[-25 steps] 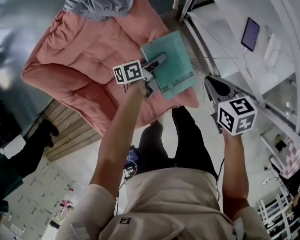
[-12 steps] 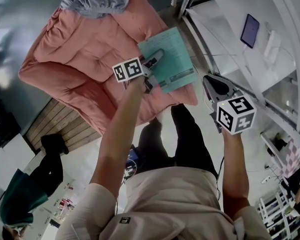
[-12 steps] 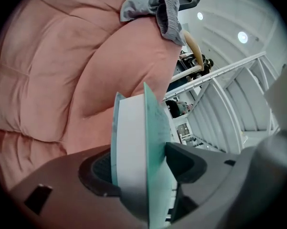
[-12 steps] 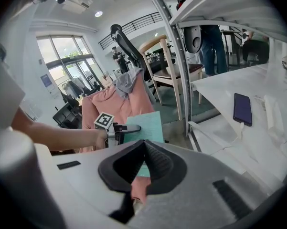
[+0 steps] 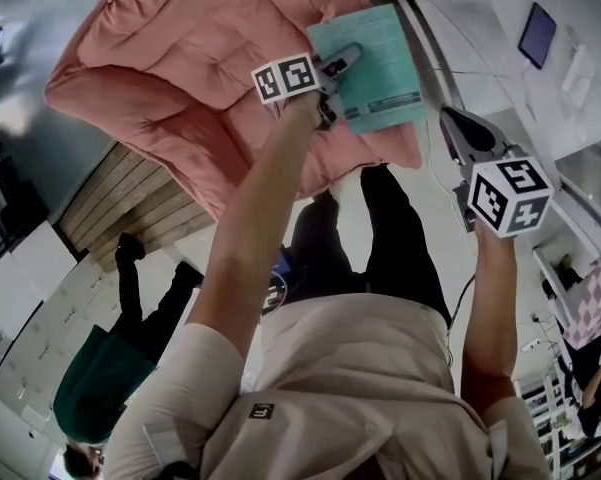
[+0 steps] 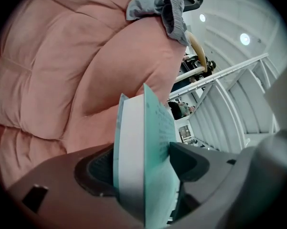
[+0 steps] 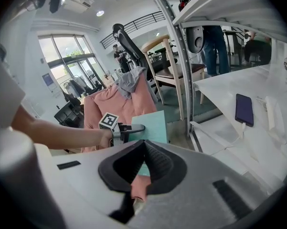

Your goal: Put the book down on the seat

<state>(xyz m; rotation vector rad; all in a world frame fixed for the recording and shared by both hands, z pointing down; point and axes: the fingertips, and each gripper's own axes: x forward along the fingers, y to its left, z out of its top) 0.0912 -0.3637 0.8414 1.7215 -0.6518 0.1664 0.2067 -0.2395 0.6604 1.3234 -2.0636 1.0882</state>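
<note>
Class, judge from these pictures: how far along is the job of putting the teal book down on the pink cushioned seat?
Done: the teal book is over the pink cushioned seat and looks to lie on its near edge. In hand: the left gripper has its jaws opening, with the book between them. Left: draw that gripper clear of the book. The right gripper is shut on nothing, off to the side.

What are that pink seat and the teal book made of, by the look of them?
Seat: soft padded fabric, matte pink, perhaps velvety; stitched seams dimple its puffy quilting. Book: paper; a white page block shows between thin teal covers, likely matte card.
</note>
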